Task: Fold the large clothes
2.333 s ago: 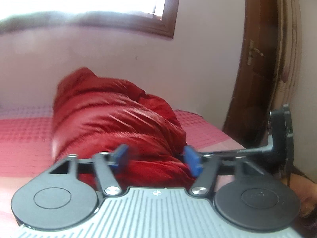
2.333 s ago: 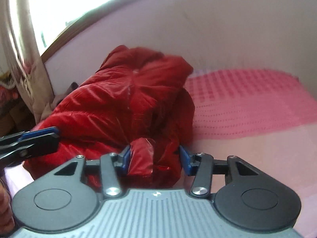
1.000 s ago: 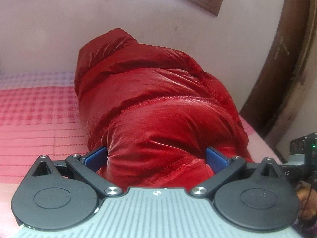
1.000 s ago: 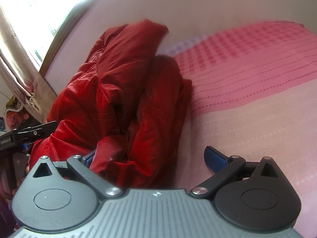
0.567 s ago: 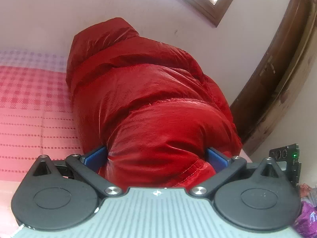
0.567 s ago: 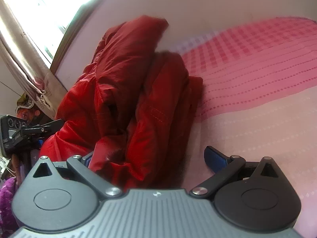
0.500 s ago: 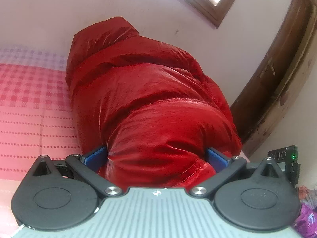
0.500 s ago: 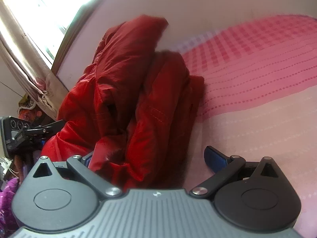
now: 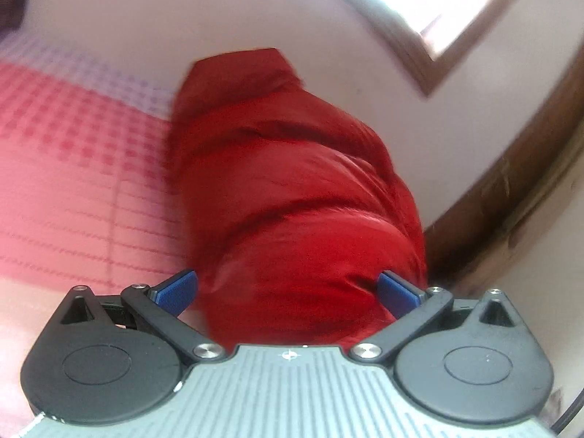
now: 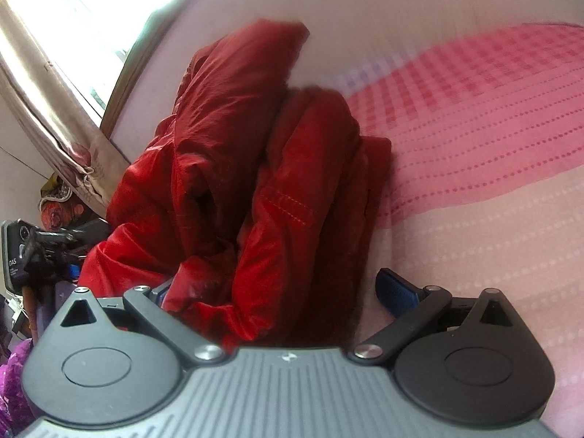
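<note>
As I held them: both spread.
Left hand-held gripper: my jaws straddled the jacket.
Right hand-held gripper: wide at the jacket's edge.
Bed: under the jacket.

— What do the left tongs look like?
— A grey ribbed body with a small cross mark at its top edge, two round black housings with embossed circles, and black link arms fixed by silver screws. The fingertips wear blue pads.

— And the right tongs?
— The same build: ribbed grey plate, black discs, triangular cut-outs, silver screws. One blue pad shows at lower right; the other is mostly hidden.
</note>
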Available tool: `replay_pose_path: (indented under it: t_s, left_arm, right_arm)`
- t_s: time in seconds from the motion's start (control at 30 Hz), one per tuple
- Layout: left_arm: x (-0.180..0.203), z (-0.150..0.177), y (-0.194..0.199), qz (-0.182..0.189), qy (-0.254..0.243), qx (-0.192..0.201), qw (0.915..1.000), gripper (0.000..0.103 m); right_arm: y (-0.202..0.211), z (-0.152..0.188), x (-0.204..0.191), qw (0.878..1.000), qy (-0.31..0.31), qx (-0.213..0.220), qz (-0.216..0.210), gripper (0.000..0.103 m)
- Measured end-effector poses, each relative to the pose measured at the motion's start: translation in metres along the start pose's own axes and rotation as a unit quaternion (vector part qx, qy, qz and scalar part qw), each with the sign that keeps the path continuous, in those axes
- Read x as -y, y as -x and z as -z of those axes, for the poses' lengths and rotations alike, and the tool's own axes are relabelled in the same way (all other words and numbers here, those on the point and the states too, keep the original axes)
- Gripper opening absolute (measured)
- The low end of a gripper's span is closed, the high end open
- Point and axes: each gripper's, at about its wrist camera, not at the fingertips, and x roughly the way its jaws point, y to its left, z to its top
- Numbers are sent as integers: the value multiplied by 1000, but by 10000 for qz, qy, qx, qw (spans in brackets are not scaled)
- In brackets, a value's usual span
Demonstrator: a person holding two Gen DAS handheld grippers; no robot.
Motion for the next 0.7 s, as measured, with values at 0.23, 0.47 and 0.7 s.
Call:
replay_pose_path:
  t_s: [0.23,0.47,0.7]
  left_arm:
    - [-29,-6,-26,544,588,-722,9942,103]
    - [-44,-3,-55,1174,1196,-1065,9801,103]
    - [-31,-1,-60,904,996,-1027,9856,103]
  right_arm:
    - [-2,-4,5,9995,-144,-152,-256,103]
    - [-8,-13,8,9982,-243,-235,-495,103]
    - [-23,-16,8,9956,-410,-292,-787,103]
